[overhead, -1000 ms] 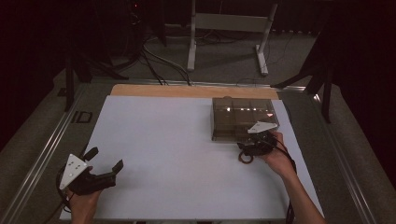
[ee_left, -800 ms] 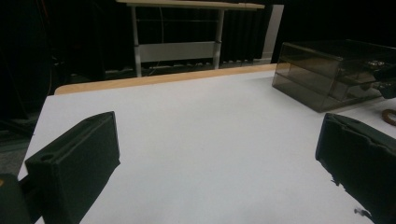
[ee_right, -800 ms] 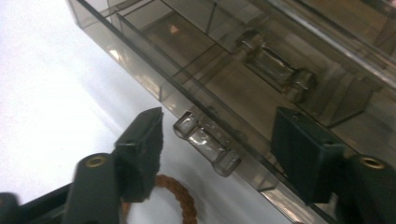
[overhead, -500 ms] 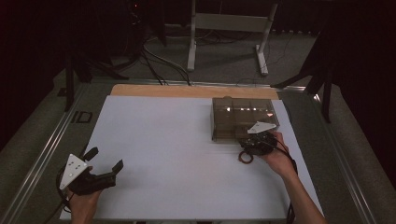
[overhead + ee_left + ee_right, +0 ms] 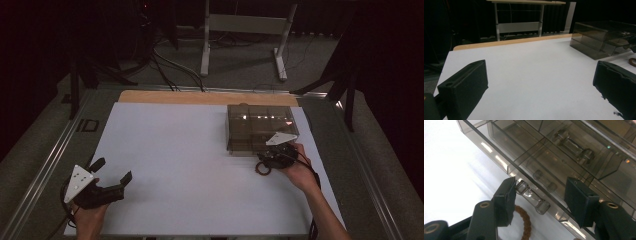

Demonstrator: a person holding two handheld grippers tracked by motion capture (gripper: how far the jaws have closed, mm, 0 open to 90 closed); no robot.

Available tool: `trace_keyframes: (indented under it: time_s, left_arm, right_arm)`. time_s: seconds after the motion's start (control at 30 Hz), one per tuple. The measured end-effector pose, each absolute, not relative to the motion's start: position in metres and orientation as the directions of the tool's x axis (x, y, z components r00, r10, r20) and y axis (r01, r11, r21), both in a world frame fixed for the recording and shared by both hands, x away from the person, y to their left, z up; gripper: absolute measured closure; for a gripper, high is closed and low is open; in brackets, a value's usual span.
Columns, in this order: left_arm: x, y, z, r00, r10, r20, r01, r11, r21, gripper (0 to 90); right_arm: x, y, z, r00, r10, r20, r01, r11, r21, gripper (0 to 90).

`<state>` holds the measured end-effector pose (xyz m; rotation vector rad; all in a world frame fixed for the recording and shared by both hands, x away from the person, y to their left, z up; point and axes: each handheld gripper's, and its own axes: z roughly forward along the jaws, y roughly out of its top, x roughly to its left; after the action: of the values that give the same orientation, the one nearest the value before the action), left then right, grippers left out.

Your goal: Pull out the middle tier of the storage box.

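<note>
On the white table top [image 5: 200,165], toward its far right part, stands a smoky transparent plastic organiser box with drawers [image 5: 260,127], and the right gripper [image 5: 272,154] is pushed up against the box's near side. In the right gripper view its two black jaws stand either side of a clear cylindrical drawer handle [image 5: 532,196] on the box front: the left jaw's pad touches one end of the handle, while the right jaw stands apart from the other end, so the handle sits between the jaws without being pinched from both sides. These jaws have just been closing in around it. Directly under the handle, a brown braided ring like a hair tie [image 5: 524,220] lies flat on the white surface, just beside the box front. The left gripper [image 5: 109,177] rests well apart at the table's near left corner, its jaws spread wide over bare table with nothing between them.
</note>
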<state>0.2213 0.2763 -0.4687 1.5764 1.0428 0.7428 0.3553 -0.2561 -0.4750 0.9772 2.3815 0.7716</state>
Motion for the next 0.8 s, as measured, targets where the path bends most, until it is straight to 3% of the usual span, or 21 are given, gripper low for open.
trace_keyframes:
  time_s: [0.8]
  left_arm:
    - [0.222, 0.275, -0.469, 0.425, 0.903, -0.054, 0.251, -0.061, 0.966, 1.2]
  right_arm:
    - [0.338, -0.257, -0.476, -0.672, 0.719, -0.178, 0.485, 0.608, 0.629, 45.8]
